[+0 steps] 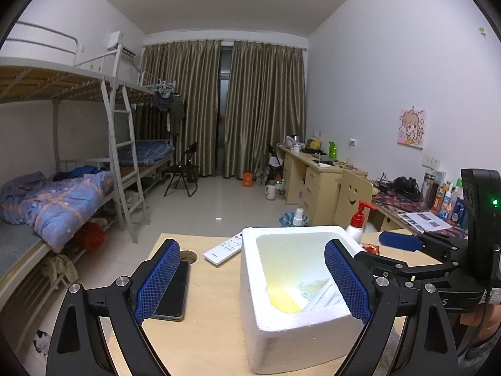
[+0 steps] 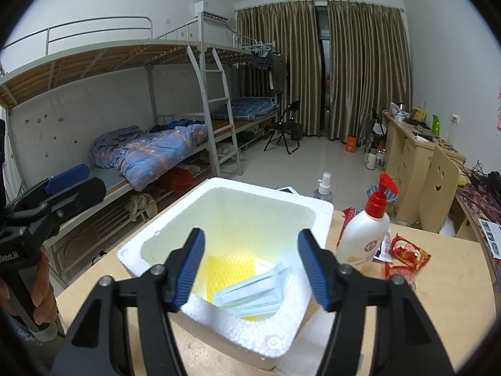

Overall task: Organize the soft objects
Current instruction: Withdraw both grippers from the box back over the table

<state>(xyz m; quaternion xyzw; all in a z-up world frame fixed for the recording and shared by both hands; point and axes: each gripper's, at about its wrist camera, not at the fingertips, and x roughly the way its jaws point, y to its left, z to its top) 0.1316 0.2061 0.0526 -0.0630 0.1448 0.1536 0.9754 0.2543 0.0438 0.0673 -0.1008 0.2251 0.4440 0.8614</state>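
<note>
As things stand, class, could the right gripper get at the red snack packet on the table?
Probably yes: the right gripper is open over the foam box, and the snack packet lies uncovered beside the pump bottle.

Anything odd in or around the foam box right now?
Nothing alarming. The face mask lies crumpled and slanted on the yellow sponge inside the foam box; red snack packets lie loose beside the lotion bottle.

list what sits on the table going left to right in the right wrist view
white foam box → lotion pump bottle → red snack packets
</note>
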